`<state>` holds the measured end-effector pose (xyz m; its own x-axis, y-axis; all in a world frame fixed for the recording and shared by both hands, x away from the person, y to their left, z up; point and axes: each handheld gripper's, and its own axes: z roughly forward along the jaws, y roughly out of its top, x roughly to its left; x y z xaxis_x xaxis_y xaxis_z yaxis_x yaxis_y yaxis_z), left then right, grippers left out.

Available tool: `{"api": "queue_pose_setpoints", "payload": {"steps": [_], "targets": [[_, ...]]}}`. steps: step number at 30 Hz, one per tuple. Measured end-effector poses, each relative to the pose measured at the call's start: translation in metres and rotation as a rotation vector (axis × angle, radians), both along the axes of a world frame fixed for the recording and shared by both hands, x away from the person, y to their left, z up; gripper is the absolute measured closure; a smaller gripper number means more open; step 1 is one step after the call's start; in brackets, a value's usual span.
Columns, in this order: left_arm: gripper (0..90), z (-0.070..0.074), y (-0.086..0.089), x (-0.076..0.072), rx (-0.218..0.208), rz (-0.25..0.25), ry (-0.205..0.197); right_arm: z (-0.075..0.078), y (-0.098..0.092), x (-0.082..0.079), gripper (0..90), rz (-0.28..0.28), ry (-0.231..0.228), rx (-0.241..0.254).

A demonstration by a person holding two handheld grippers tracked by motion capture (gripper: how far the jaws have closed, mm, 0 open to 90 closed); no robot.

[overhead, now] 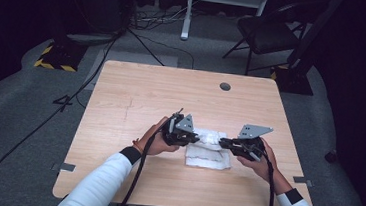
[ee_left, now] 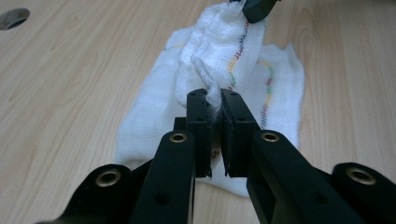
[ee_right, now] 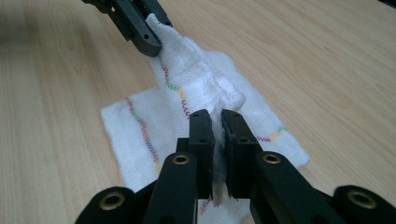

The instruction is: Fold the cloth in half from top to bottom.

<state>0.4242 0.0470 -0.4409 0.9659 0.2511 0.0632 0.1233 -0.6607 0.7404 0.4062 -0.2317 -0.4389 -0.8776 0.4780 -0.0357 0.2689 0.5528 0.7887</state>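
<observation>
Holding white cloth (overhead: 208, 153) stretched between your tools: left tool (overhead: 191, 138) clenched on 9 o'clock end, right tool (overhead: 223, 143) on 3 o'clock end; raised fold runs 9-to-3 across desk (overhead: 136, 94).

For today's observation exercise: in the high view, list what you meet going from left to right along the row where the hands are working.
Left hand → left hand-held gripper → white cloth → right hand-held gripper → right hand.
</observation>
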Motion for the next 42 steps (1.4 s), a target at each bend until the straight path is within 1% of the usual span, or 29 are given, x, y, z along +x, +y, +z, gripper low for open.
{"api": "queue_pose_setpoints", "payload": {"steps": [1, 3, 6, 7, 9, 10, 12, 13, 16, 19, 21, 23, 25, 26, 28, 30, 32, 34, 36, 38, 42], "targets": [[83.3, -0.002, 0.000, -0.003, -0.001, -0.003, 0.006, -0.001, 0.000, -0.003, 83.3, 0.007, 0.004, -0.001], [83.2, -0.005, 0.001, -0.008, 0.010, -0.022, 0.003, -0.004, 0.001, -0.008, 83.1, 0.022, 0.008, -0.013], [82.5, -0.010, 0.000, -0.017, 0.040, -0.054, 0.007, -0.008, 0.001, -0.015, 82.6, 0.029, 0.024, -0.028], [82.1, -0.011, 0.000, -0.018, 0.043, -0.056, 0.007, -0.011, 0.000, -0.018, 82.4, 0.035, 0.029, -0.040], [81.7, -0.015, 0.000, -0.022, 0.050, -0.065, 0.015, -0.015, 0.000, -0.021, 82.0, 0.037, 0.036, -0.048], [81.5, -0.017, 0.000, -0.024, 0.059, -0.067, 0.010, -0.018, -0.001, -0.023, 81.5, 0.037, 0.044, -0.061], [81.0, -0.022, 0.000, -0.027, 0.075, -0.066, 0.018, -0.024, -0.002, -0.025, 80.1, 0.034, 0.058, -0.076], [80.7, -0.024, 0.000, -0.028, 0.081, -0.068, 0.014, -0.027, -0.003, -0.026, 79.7, 0.033, 0.065, -0.084], [79.6, -0.032, -0.001, -0.030, 0.114, -0.086, -0.001, -0.034, -0.005, -0.029, 77.5, 0.038, 0.079, -0.099], [77.2, -0.037, -0.001, -0.031, 0.128, -0.080, 0.000, -0.040, -0.005, -0.032, 76.8, 0.040, 0.084, -0.125], [76.6, -0.039, -0.001, -0.032, 0.128, -0.075, -0.004, -0.043, -0.006, -0.033, 76.4, 0.032, 0.085, -0.129], [75.8, -0.043, -0.003, -0.033, 0.133, -0.061, -0.025, -0.046, -0.007, -0.033, 76.1, 0.021, 0.084, -0.121], [76.4, -0.045, -0.004, -0.033, 0.133, -0.050, -0.039, -0.048, -0.008, -0.033, 75.9, 0.014, 0.083, -0.110], [76.9, -0.045, -0.004, -0.033, 0.132, -0.047, -0.040, -0.049, -0.008, -0.032, 75.9, 0.010, 0.081, -0.106], [77.4, -0.046, -0.003, -0.032, 0.129, -0.052, -0.047, -0.050, -0.008, -0.032, 75.9, 0.005, 0.078, -0.099], [77.5, -0.047, -0.003, -0.032, 0.133, -0.053, -0.056, -0.050, -0.007, -0.033, 76.0, 0.001, 0.065, -0.106], [77.9, -0.046, -0.004, -0.033, 0.152, -0.061, -0.075, -0.050, -0.005, -0.034, 76.1, -0.002, 0.055, -0.113], [78.1, -0.046, -0.005, -0.033, 0.167, -0.057, -0.092, -0.051, -0.004, -0.033, 76.3, -0.008, 0.044, -0.118], [78.1, -0.046, -0.003, -0.029, 0.167, -0.047, -0.096, -0.051, -0.003, -0.031, 76.3, -0.015, 0.043, -0.113], [78.1, -0.047, -0.001, -0.023, 0.157, -0.037, -0.094, -0.052, -0.001, -0.028, 76.3, -0.017, 0.036, -0.113], [78.0, -0.048, 0.003, -0.011, 0.146, 0.001, -0.087, -0.052, 0.004, -0.018, 76.5, -0.034, 0.027, -0.111]]}}
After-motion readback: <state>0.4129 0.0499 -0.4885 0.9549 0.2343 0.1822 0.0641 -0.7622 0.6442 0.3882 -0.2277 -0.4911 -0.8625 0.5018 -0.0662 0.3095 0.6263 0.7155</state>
